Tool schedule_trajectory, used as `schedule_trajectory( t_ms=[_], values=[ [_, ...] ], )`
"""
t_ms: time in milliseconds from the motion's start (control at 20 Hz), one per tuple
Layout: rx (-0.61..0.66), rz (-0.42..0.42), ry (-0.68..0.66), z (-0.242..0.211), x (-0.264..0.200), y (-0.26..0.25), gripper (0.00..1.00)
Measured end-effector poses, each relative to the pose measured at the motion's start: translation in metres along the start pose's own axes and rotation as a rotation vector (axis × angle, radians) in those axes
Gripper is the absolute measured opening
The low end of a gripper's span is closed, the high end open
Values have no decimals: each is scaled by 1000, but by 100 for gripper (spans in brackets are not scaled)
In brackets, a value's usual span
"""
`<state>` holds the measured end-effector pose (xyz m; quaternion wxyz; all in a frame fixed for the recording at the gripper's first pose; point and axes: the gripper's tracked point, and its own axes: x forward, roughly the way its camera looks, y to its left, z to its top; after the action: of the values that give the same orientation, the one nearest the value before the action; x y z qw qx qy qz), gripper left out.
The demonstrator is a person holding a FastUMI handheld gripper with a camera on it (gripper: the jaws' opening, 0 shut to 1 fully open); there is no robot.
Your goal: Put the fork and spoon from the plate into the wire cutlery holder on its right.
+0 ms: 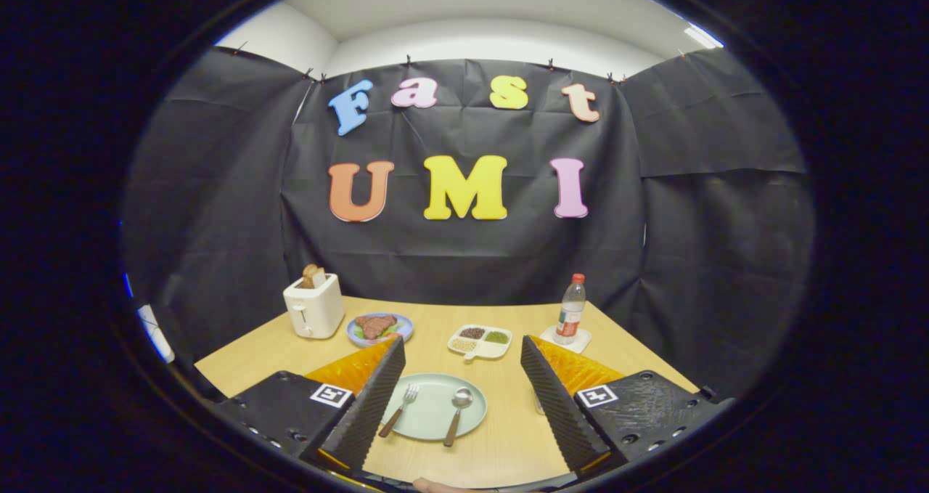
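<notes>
A pale green plate lies on the wooden table, low between my two fingers. On it rest a fork on the left and a spoon on the right, both with wooden handles pointing toward me. My gripper is open, held above the table, its fingers spread wider than the plate and touching nothing. Tucked against the right finger's inner side, right of the plate, a small pale sliver shows; I cannot tell whether it is the wire cutlery holder.
Beyond the fingertips stand a white toaster with bread, a blue plate of meat, a white sectioned dish of grains, and a water bottle on a white coaster. Black cloth walls close the table's far side.
</notes>
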<state>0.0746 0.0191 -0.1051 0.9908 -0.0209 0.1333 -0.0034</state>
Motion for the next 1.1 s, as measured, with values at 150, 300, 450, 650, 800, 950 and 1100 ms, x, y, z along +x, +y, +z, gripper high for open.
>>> schedule_trajectory(
  t_ms=[150,300,450,650,800,950,1100],
  values=[
    [-74,-4,130,-36,24,6,96],
    [-64,-21,226,-64,45,5,96],
    [-34,-23,324,-93,64,6,96],
    [-20,-2,418,-122,88,14,96],
    [-5,16,463,-135,98,20,96],
    [5,36,534,-150,104,26,96],
    [35,38,600,-168,120,30,96]
  ],
)
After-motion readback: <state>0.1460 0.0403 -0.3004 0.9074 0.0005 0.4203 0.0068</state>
